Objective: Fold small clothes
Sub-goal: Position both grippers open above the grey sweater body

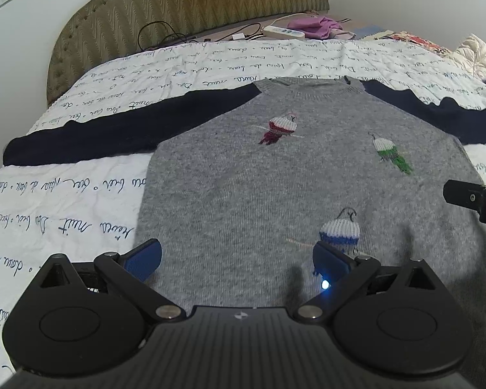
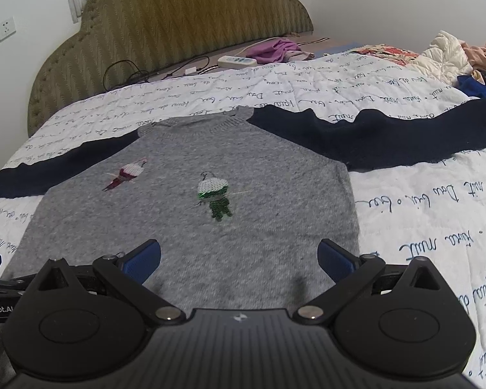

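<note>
A: Left gripper [image 1: 237,257] hangs low over the hem end of the sweater [image 1: 275,178], blue fingers [image 1: 144,257] spread wide with nothing between them. The right-hand finger sits just over the blue knitted figure [image 1: 340,231].

B: And the other one?

A: Right gripper [image 2: 239,257] is likewise agape and empty, at the same hem but nearer the sweater's right side seam. Whether either touches the knit, the views do not settle.

B: Where does the sweater lie?

A: Flat and face up on the white script-printed quilt [image 2: 421,210], neck toward the padded headboard [image 2: 184,29]. Left navy sleeve [image 1: 90,136] and right navy sleeve [image 2: 388,139] are stretched straight out from the grey body. Beyond the collar sit a power strip [image 2: 237,61] and a purple cloth [image 2: 275,50].

B: How will it handle?

A: Likely soft, light and limp, a fuzzy knit that should bunch and stretch rather than slide. Pinching a single layer may drag the quilt's top along.

B: Best hold?

A: Probably a cuff, or a sleeve beside its shoulder seam, each sleeve brought across the grey body first. The hem corners under both grippers would suit the lift toward the collar after that.
</note>
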`<state>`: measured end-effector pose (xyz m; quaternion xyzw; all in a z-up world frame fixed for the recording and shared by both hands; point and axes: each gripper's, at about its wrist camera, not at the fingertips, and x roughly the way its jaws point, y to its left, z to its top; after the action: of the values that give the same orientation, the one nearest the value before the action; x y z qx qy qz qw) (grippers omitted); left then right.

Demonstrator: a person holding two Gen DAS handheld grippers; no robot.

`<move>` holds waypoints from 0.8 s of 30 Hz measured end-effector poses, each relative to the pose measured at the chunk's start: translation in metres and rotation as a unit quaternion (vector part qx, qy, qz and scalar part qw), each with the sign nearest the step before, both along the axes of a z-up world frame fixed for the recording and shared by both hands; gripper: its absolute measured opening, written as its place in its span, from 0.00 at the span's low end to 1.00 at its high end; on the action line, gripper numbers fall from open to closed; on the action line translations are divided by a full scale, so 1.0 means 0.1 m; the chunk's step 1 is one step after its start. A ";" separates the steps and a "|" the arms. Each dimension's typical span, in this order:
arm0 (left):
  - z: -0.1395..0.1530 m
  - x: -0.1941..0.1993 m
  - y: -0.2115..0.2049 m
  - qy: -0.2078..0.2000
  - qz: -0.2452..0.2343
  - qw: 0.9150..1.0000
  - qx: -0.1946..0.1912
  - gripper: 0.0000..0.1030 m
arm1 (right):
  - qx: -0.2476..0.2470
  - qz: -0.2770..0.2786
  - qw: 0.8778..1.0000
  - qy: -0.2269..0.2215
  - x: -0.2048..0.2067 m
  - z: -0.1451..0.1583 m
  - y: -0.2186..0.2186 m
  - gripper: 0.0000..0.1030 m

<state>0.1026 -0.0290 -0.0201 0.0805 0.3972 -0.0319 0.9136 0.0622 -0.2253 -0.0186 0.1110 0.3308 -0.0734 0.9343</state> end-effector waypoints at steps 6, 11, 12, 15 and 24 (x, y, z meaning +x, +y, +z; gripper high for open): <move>0.07 0.12 -0.06 -0.007 0.001 1.000 -0.011 0.99 | -0.009 -0.002 1.000 -0.001 0.12 0.03 -0.09 1.00; 0.12 0.19 -0.15 -0.014 -0.009 1.000 -0.015 0.99 | -0.012 -0.009 1.000 -0.003 0.17 0.05 -0.21 1.00; 0.13 0.20 -0.17 -0.016 -0.012 1.000 -0.016 0.99 | -0.012 -0.012 1.000 -0.003 0.17 0.05 -0.23 1.00; 0.15 0.23 -0.23 -0.018 -0.020 0.999 -0.020 0.99 | -0.013 -0.017 1.000 -0.003 0.18 0.07 -0.29 1.00; 0.12 0.33 -0.37 -0.015 -0.033 0.999 -0.021 0.99 | -0.022 -0.024 0.999 -0.005 0.25 0.09 -0.44 1.00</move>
<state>0.1354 -0.0659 -0.0084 0.0748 0.3794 -0.0692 0.9196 0.0873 -0.2691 -0.0097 0.0985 0.3212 -0.1029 0.9363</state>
